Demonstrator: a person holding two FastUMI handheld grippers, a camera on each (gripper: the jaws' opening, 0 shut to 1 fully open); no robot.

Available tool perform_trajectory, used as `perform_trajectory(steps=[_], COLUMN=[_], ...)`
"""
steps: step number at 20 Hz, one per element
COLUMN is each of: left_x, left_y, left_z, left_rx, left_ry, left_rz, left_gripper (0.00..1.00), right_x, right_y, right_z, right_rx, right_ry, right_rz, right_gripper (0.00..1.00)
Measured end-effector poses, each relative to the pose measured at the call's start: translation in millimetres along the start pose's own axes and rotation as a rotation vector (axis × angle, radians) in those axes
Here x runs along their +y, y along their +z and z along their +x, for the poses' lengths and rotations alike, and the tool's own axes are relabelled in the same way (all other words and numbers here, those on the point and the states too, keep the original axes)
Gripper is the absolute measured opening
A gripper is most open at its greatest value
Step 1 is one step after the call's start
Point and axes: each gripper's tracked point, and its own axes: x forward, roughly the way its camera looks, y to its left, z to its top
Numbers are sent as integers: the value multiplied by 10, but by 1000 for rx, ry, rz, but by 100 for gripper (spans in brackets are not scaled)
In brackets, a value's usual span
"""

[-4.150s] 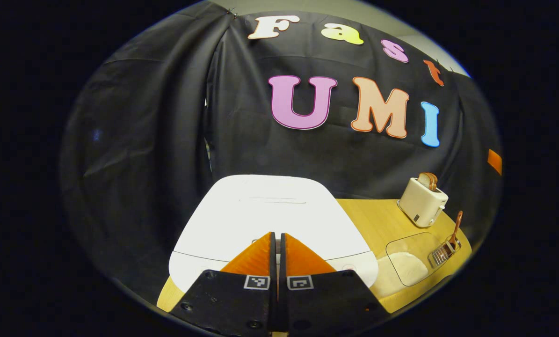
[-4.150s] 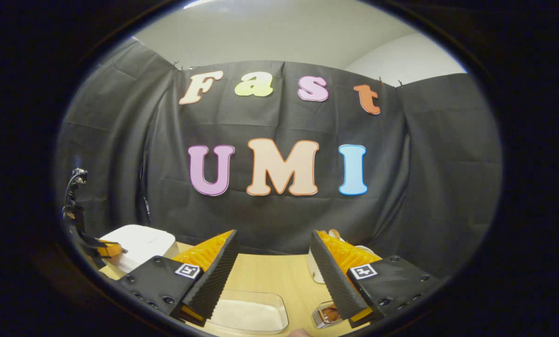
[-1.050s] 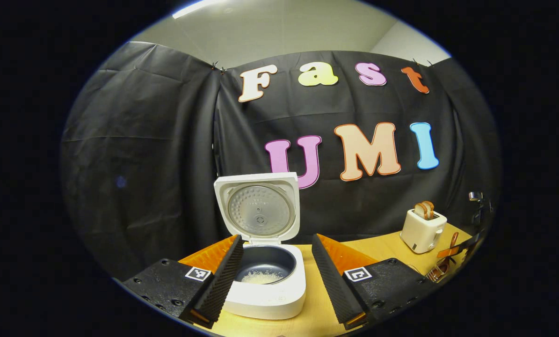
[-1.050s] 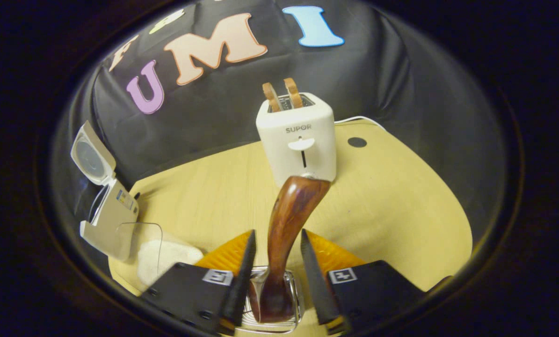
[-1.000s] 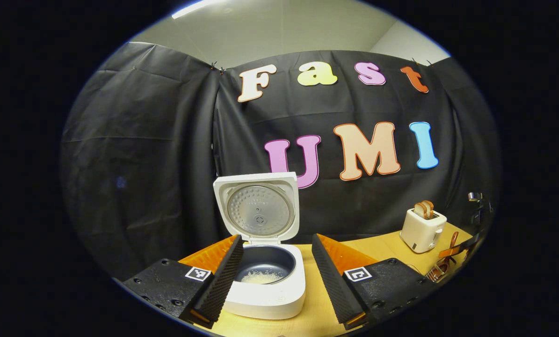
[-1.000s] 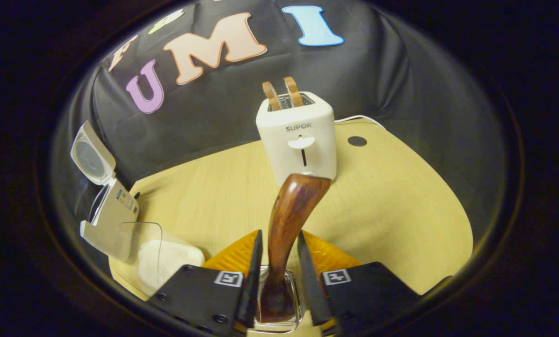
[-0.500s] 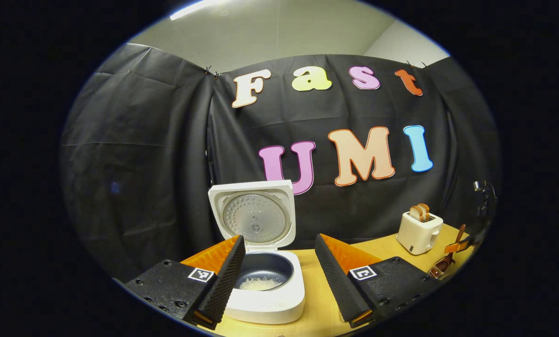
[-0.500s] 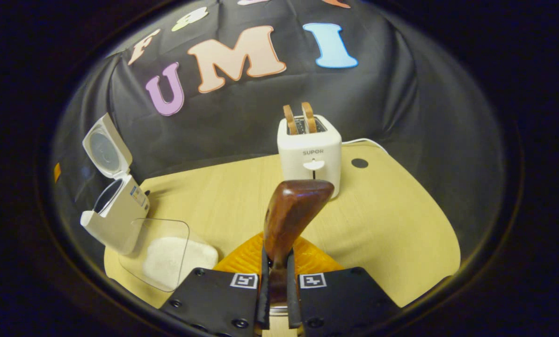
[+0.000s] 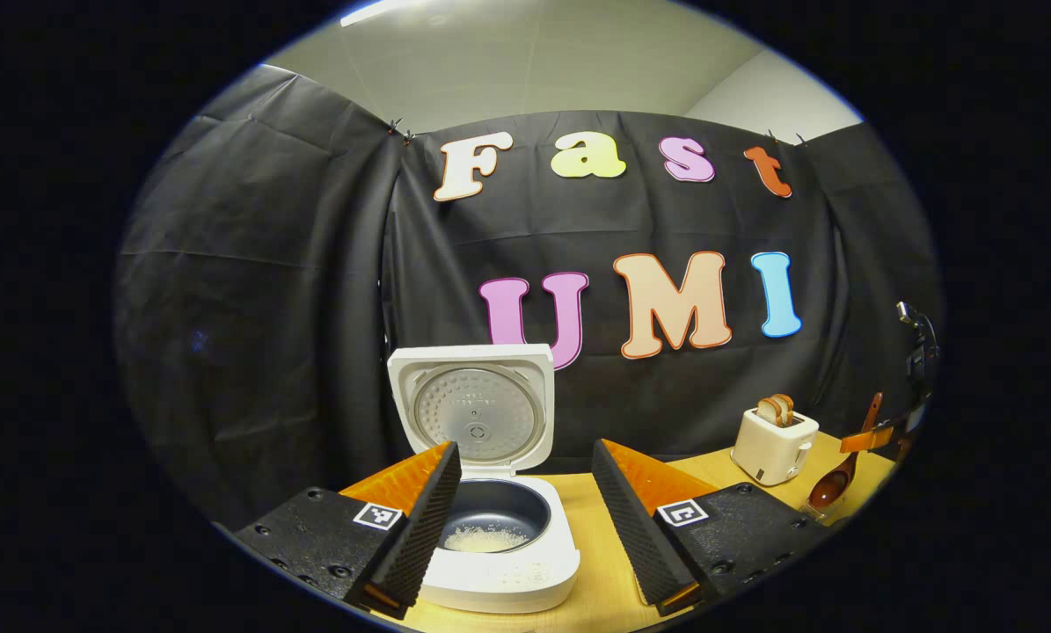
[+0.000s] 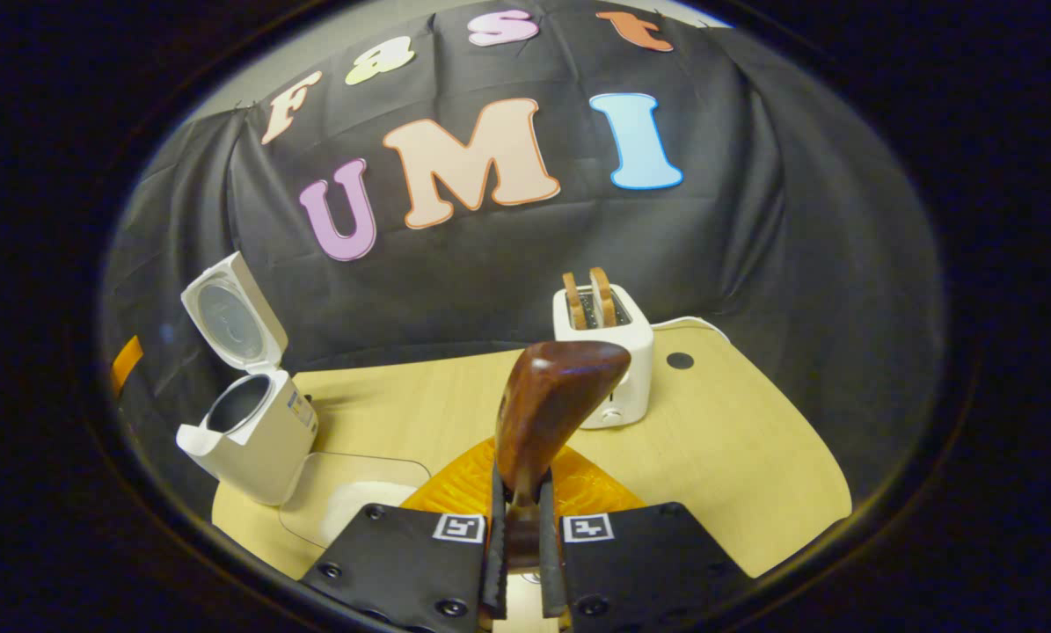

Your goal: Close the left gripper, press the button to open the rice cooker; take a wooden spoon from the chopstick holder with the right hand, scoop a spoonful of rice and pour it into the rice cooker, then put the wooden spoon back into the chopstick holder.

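The white rice cooker (image 9: 499,563) stands open with its lid (image 9: 472,409) upright, and a little rice (image 9: 485,538) lies in the dark pot. My left gripper (image 9: 521,519) hangs open in front of it, one finger on each side of the pot, touching nothing. At the far right of the left gripper view the wooden spoon (image 9: 837,479) hangs bowl-down in the air. My right gripper (image 10: 518,497) is shut on the wooden spoon's brown handle (image 10: 547,400), which sticks up between the fingers. The rice cooker (image 10: 248,440) sits far left on the table.
A clear tray of rice (image 10: 349,501) lies beside the cooker on the light wooden table (image 10: 736,457). A white toaster (image 10: 602,360) with two slices stands at the back, also seen as the toaster (image 9: 773,435) to the right of the cooker.
The right gripper's fingers closed on the spoon handle and lifted it upward, away from the holder. The left gripper stayed open and drew back slightly from the open cooker.
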Motion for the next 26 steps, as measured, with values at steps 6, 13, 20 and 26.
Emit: perform_trajectory(steps=[6, 13, 20, 26], left_x=[322, 680, 1011, 1227], left_y=[-59, -100, -185, -244], left_z=[-52, -108, -176, -232], left_rx=[9, 16, 31, 39], left_ry=[11, 33, 55, 71], left_rz=[-16, -13, -7, -7], left_gripper=[93, 92, 89, 89], right_x=[609, 1417, 1724, 1846], right_y=[44, -351, -724, -957], right_z=[-35, 94, 287, 414], right_rx=[-18, 28, 67, 88], right_ry=[61, 149, 135, 105], right_rz=[-9, -36, -65, -86], right_gripper=[19, 19, 19, 18])
